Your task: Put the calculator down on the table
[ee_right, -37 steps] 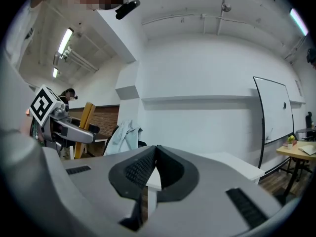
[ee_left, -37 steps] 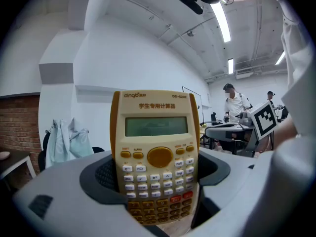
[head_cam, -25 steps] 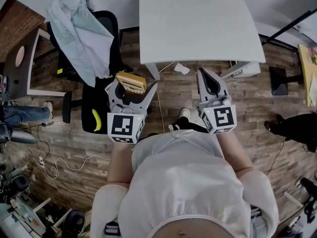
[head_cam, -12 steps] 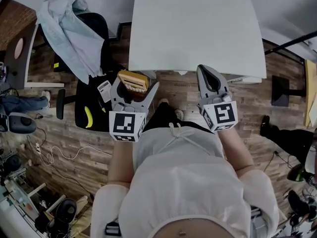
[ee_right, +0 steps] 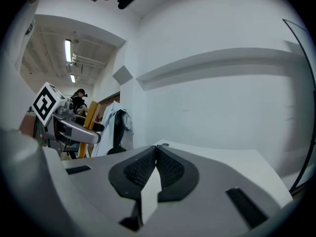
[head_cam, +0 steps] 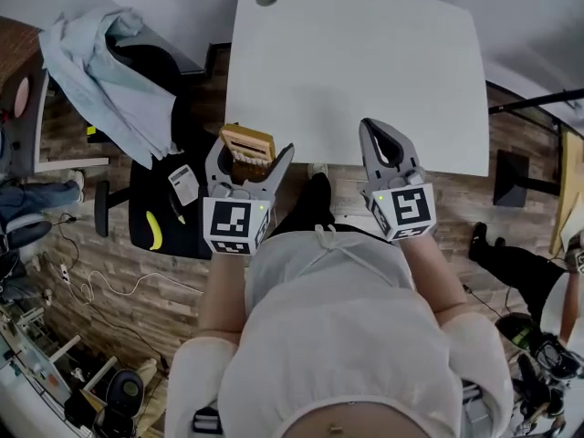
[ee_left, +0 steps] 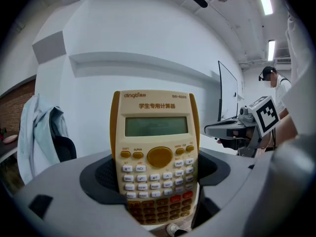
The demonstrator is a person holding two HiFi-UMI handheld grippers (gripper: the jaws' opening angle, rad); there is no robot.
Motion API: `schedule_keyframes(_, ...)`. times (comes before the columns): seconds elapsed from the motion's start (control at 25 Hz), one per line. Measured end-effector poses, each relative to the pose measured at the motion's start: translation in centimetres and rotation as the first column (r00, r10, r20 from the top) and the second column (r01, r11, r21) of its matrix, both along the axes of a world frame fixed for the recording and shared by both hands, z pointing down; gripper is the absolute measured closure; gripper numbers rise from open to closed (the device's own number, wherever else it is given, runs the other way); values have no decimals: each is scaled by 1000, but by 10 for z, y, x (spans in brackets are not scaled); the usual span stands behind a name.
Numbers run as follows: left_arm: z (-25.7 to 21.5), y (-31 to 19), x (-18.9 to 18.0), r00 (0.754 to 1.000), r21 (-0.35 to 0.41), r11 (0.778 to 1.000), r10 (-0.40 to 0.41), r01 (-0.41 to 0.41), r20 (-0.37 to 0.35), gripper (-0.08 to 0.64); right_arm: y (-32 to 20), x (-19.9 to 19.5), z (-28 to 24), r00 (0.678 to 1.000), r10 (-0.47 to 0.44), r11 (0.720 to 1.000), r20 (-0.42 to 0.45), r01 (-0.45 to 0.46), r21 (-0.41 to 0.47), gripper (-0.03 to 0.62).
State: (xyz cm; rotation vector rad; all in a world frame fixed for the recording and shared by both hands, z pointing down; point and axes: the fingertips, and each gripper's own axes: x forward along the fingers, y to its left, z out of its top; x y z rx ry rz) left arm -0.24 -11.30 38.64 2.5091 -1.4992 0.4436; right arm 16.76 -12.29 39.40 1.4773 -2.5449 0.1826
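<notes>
My left gripper (head_cam: 248, 156) is shut on a yellow-and-cream calculator (head_cam: 246, 147), held upright just off the white table's (head_cam: 356, 62) near left edge. In the left gripper view the calculator (ee_left: 155, 154) stands between the jaws with its display and keys facing the camera, its lower rows of keys sunk between them. My right gripper (head_cam: 384, 141) hovers at the table's near edge with its jaws shut and nothing in them; in the right gripper view its pads (ee_right: 168, 169) meet at the tip over the tabletop (ee_right: 237, 163).
A black office chair (head_cam: 155, 117) with a pale blue shirt (head_cam: 100, 62) draped over it stands left of the table. A yellow object (head_cam: 156, 236) and a card (head_cam: 183, 184) lie on the chair. Cables (head_cam: 109, 290) run over the wooden floor. Another person's legs (head_cam: 506, 254) show at right.
The table has drawn nearer, so both grippers now sit at its near edge instead of over the floor. The left gripper still holds the calculator.
</notes>
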Motion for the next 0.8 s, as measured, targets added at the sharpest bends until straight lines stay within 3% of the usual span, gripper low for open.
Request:
schedule_keyframes(0.4, 52, -98, 3, 1000, -141, 990, -11, 13, 15, 149, -98, -2, 34, 999, -31, 994, -12, 30, -105, 586)
schedule_keyframes(0.8, 129, -157, 17, 999, -310, 951, 21, -9, 34, 149, -157, 5, 92, 999, -35, 977, -39, 26, -212, 586)
